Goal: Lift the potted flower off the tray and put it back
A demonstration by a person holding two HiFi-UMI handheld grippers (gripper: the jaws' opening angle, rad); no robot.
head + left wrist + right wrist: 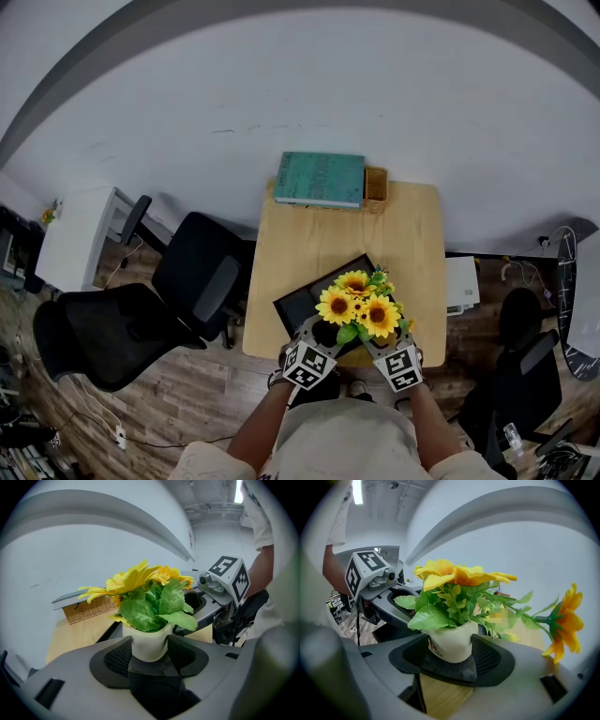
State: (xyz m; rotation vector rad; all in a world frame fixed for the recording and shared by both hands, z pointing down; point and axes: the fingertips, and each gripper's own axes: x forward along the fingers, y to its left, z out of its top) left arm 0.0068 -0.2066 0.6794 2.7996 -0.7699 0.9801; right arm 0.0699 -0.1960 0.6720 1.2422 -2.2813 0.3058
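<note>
The potted flower (361, 307) is yellow sunflowers and green leaves in a small white pot (149, 645). It is over the near right part of the black tray (305, 298). My left gripper (149, 652) is shut on the pot from one side, and my right gripper (451, 652) is shut on the same pot (452, 641) from the other. In the head view the left gripper (322, 336) and the right gripper (382, 339) meet under the blooms. The jaws hide the pot's base, so I cannot tell whether it touches the tray.
The tray lies on a small wooden table (412, 244). At the table's far edge lie a teal book (321, 178) and a wicker basket (376, 186). Black office chairs (197, 267) stand to the left, and another chair (525, 356) to the right.
</note>
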